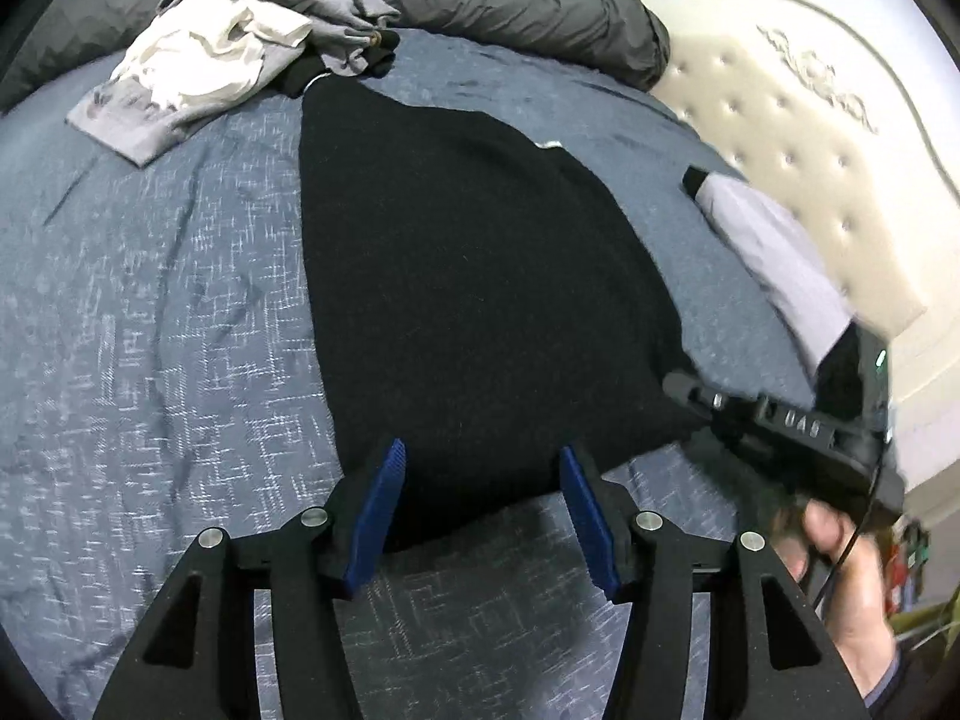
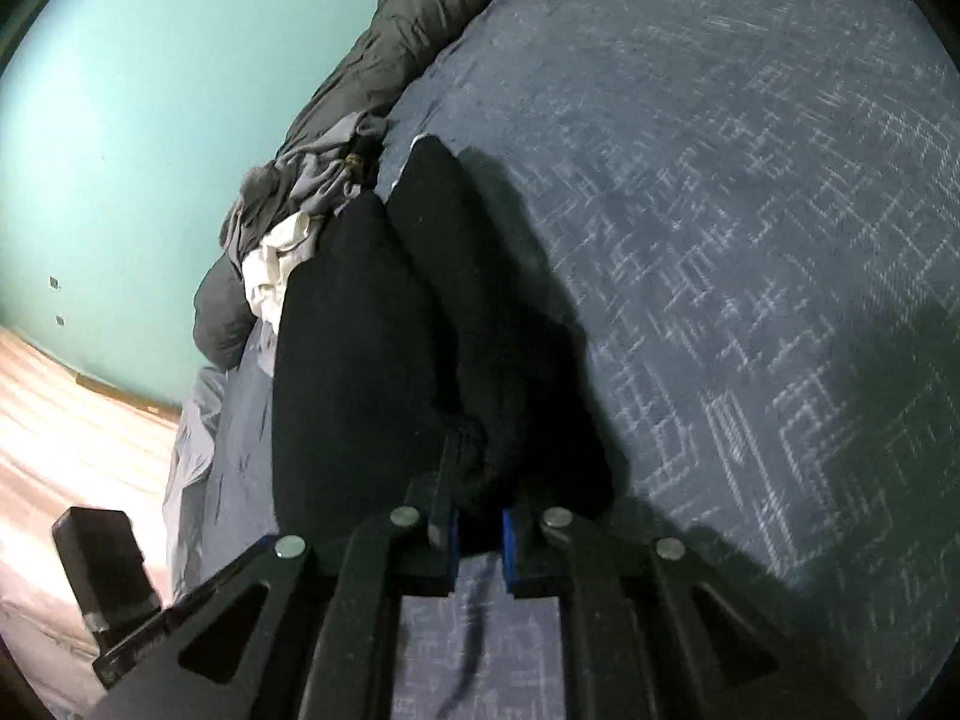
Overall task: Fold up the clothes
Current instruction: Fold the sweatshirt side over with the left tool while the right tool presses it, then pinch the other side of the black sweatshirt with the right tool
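While the black garment (image 1: 480, 276) lies flat on the bed (image 1: 150, 330), its near hem is pinched by the right tongs (image 2: 477, 534); the left tongs (image 1: 480, 510), wide and empty, should be closed likewise before lifting evenly.

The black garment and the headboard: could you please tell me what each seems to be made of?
Black garment: soft matte fabric, probably a knit or fleece; it absorbs light, shows no sheen, and bunches where the right gripper pinches it.
Headboard: cream padded upholstery, possibly faux leather; button tufting dimples it and the surface has a slight sheen.
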Tool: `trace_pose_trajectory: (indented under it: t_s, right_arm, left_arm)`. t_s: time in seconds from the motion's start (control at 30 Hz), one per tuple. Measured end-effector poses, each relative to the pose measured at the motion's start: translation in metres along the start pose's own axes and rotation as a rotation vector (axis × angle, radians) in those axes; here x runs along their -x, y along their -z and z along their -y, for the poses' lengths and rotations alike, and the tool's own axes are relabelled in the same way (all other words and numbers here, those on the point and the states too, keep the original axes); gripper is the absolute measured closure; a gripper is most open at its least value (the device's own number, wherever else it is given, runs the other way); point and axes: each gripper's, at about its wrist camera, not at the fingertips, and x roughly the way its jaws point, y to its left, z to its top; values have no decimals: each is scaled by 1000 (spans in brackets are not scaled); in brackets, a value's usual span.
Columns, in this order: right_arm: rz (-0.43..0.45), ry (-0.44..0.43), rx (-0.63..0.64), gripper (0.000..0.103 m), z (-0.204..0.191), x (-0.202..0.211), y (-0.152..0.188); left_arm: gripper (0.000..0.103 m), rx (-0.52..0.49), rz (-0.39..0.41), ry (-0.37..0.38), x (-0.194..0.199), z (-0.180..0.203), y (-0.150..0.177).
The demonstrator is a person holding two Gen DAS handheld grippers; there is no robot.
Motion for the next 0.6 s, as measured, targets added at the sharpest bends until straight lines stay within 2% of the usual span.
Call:
trace_pose_trajectory:
  t_s: [0.1,0.37,0.43,0.5,0.6]
  right_arm:
    - [38,36,98,94,-17,3,-3]
    - [50,37,51,94,-8,8,-3]
    - [32,18,8,92,-4,9,-3]
    - [34,15,-39,84,1,19,-2]
    - [83,62,-41,84,2,40,-8]
  left_arm:
    - [46,-9,-7,-6,-1,1,1]
    - [46,12,-2,18,-2,-2,1]
    - [46,40,4,42,1,-7,-1]
    - [45,60,9,46,5,-12,-3]
    - [45,87,29,60,12,-22,-7]
